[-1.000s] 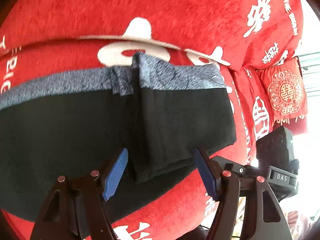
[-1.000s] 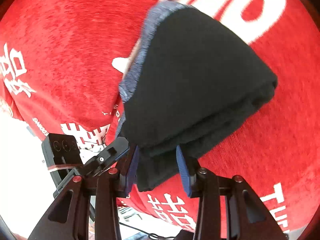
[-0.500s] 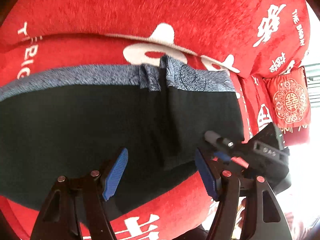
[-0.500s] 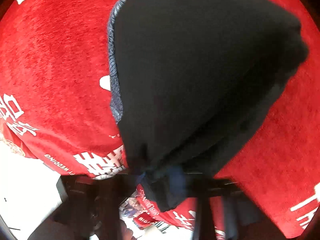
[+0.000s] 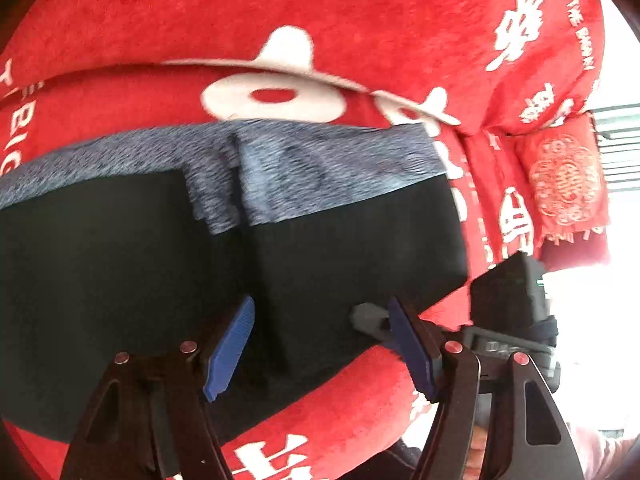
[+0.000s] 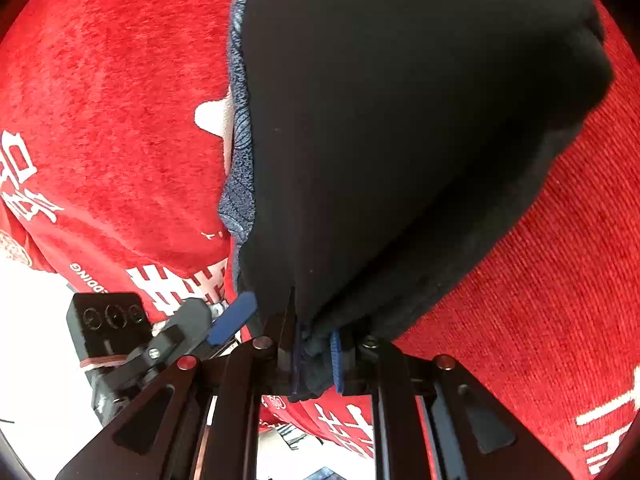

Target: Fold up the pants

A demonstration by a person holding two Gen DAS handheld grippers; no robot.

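Right gripper (image 6: 316,360) clamps my black fleece pants (image 6: 400,140) at their near edge, left gripper (image 5: 320,344) gaping alongside; I'd lay the fold flat, edges aligned.

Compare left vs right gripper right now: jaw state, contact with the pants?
The left gripper has its jaws wide apart, holding nothing; the right gripper is shut on a bunched edge of the pants. The left gripper hovers over the folded corner; the right grips it. Both have blue pads and face the red blanket.
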